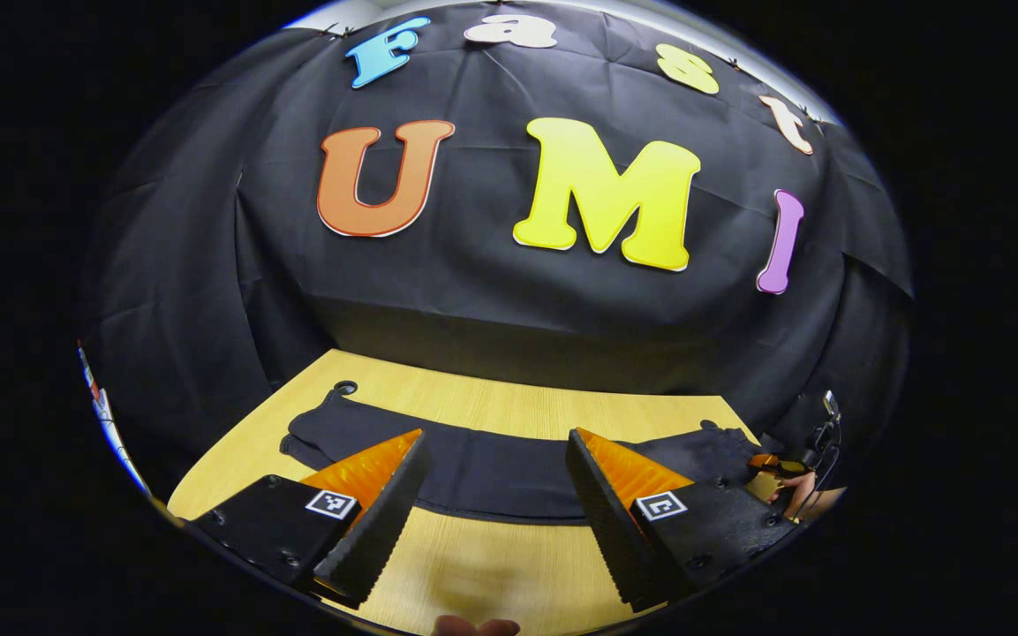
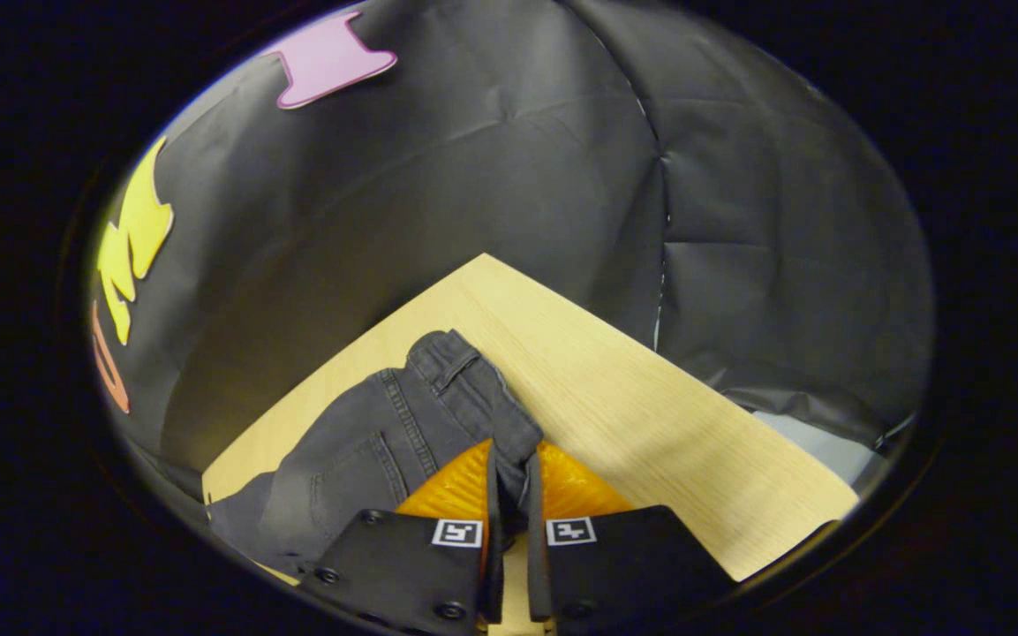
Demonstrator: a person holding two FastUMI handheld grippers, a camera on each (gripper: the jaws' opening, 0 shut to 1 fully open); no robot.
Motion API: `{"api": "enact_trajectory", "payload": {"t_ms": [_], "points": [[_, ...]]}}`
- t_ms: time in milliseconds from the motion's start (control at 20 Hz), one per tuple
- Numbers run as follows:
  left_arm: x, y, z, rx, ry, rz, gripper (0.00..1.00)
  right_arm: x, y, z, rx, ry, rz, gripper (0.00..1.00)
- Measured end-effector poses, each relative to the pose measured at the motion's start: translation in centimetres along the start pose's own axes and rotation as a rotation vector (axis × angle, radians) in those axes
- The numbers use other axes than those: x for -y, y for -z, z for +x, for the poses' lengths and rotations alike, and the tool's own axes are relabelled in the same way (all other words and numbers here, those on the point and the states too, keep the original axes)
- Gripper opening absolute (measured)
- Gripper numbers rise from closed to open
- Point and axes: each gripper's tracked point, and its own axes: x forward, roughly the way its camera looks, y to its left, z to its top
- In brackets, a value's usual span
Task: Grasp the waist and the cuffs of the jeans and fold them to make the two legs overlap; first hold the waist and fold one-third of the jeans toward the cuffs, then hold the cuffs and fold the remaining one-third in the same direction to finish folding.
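Your right gripper [image 2: 509, 473] is pinched onto the waist [image 2: 473, 375] of the jeans [image 2: 367, 450], both fingers pressing the edge of the waistband between them, low over the table [image 2: 650, 397]. Your left gripper [image 1: 495, 481] is spread wide and grips nothing; it hovers over the near edge of the table [image 1: 473, 565], just short of the dark strip of jeans [image 1: 491, 473] that lies flat across the wood from side to side. In the left gripper view your other gripper [image 1: 769, 468] sits at the far right end of the cloth.

Expect the denim to handle as soft but weighty cloth: it will likely sag and drag between two holds, and the thick waistband seam should give you the firmest bite. The legs are thinner and may slip apart, so take the cuffs through every layer near the hem. I cannot tell from here where the cuffs end; the left end of the strip looks bunched. Lift both ends together so the middle does not trail.
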Motion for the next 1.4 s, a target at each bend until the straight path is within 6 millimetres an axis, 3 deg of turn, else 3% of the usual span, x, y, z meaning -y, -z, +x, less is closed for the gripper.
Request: {"api": "enact_trajectory", "payload": {"t_ms": [150,250,400,600,800,1000,1100,1250,1300,1400], "points": [[-1.0,-0.4,-0.4,0.024,-0.008,-0.005,0.99,-2.7,-2.2,-2.9,0.038,-0.021,-0.069,0.0],[-2.3,-0.8,-1.0,0.051,-0.015,-0.01,0.99,-6.1,-3.9,-6.4,0.091,-0.077,-0.126,0.02],[-4.4,-1.1,-1.6,0.08,-0.033,0.008,0.99,-13.8,-5.1,-11.8,0.172,-0.187,-0.254,0.02],[-7.8,-1.5,-3.0,0.115,-0.054,-0.001,0.99,-24.3,-3.2,-17.3,0.231,-0.332,-0.351,0.02],[-11.6,-1.0,-5.3,0.125,-0.101,-0.016,0.99,-33.7,3.5,-19.4,0.201,-0.458,-0.424,0.02],[-15.5,-0.2,-8.2,0.12,-0.161,-0.059,0.99,-41.3,10.9,-19.4,0.135,-0.544,-0.495,0.02],[-17.6,0.2,-9.5,0.115,-0.202,-0.071,0.99,-44.3,16.3,-17.9,0.093,-0.558,-0.544,0.02],[-20.4,1.0,-11.6,0.107,-0.261,-0.083,0.99,-46.2,24.0,-14.4,0.012,-0.525,-0.636,0.02],[-21.2,1.1,-12.2,0.104,-0.279,-0.09,0.99,-46.2,26.6,-13.1,-0.014,-0.504,-0.672,0.06],[-22.6,1.4,-13.1,0.101,-0.304,-0.111,0.99,-45.8,30.2,-11.2,-0.059,-0.465,-0.736,0.02]]}}
